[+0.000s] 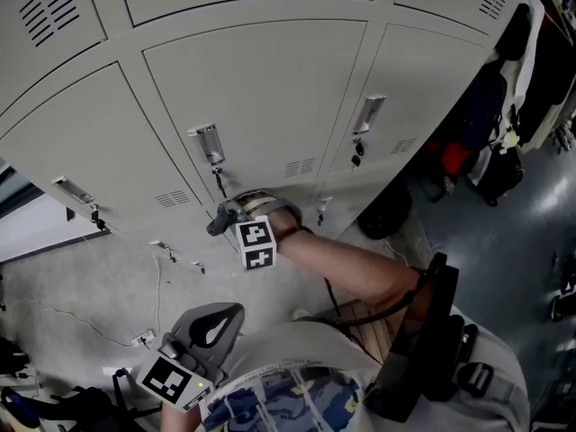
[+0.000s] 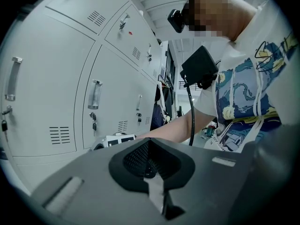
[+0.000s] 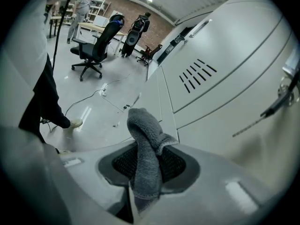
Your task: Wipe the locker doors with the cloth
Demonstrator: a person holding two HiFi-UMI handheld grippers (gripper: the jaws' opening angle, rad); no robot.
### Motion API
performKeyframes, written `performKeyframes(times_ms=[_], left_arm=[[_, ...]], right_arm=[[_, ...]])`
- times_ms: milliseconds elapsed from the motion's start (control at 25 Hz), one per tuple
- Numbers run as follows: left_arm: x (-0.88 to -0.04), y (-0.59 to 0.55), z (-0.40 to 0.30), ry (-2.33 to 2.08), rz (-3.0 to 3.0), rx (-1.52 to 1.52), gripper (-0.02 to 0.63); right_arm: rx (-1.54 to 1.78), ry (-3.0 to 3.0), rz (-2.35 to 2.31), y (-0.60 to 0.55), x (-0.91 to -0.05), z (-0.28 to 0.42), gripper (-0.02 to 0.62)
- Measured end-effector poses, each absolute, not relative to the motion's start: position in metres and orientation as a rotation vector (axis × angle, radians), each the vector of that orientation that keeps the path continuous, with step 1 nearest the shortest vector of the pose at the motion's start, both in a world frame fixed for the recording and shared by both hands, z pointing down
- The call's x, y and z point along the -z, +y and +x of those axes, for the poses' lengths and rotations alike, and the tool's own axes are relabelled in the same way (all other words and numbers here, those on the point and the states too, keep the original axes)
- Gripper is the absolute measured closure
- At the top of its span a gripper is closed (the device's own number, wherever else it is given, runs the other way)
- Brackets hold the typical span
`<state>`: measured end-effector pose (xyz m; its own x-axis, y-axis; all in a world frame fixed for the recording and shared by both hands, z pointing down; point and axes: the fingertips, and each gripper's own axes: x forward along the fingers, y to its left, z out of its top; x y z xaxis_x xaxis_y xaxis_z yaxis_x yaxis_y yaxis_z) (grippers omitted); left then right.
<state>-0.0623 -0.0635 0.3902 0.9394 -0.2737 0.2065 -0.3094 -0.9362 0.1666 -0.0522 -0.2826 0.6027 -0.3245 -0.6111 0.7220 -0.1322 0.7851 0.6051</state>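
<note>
Pale grey locker doors (image 1: 261,88) fill the upper head view. My right gripper (image 1: 227,218) is held low against the middle door, just under its metal handle (image 1: 209,144). In the right gripper view the right gripper (image 3: 146,172) is shut on a grey cloth (image 3: 146,139), which sticks up in a folded lump beside the locker doors (image 3: 225,78). My left gripper (image 1: 214,320) hangs low near the person's body, away from the lockers. Seen in its own view, the left gripper (image 2: 152,184) is shut with nothing in it, and lockers (image 2: 51,78) stand to its left.
Dark jackets and bags (image 1: 531,61) hang to the right of the lockers. A thin cable (image 1: 90,322) runs over the grey floor. Behind me stand an office chair (image 3: 96,46) and a person's dark trouser leg (image 3: 47,102). Small padlocks hang under the handles (image 1: 367,115).
</note>
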Motion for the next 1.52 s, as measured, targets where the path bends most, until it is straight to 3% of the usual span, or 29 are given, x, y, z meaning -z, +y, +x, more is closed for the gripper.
performKeyframes(times_ms=[360,800,1080,1520], left_arm=[[-0.392,-0.059,-0.056,-0.451,2.898,-0.268,0.604],[-0.398,-0.059,-0.034,-0.439,2.893,-0.268,0.604],[-0.407,-0.053,0.005,-0.427,2.859,-0.303,0.604],[-0.411,-0.043,0.076,-0.488,2.803,-0.296,0.604]], right_arm=[[0.485,-1.936,0.630,-0.267,-0.576,-0.036,0.479],[0.285,-2.082,0.905,-0.208,-0.526,0.034,0.477],[0.085,-2.209,1.083,-0.157,-0.511,0.083,0.478],[0.012,-2.356,1.002,-0.111,-0.503,0.125,0.477]])
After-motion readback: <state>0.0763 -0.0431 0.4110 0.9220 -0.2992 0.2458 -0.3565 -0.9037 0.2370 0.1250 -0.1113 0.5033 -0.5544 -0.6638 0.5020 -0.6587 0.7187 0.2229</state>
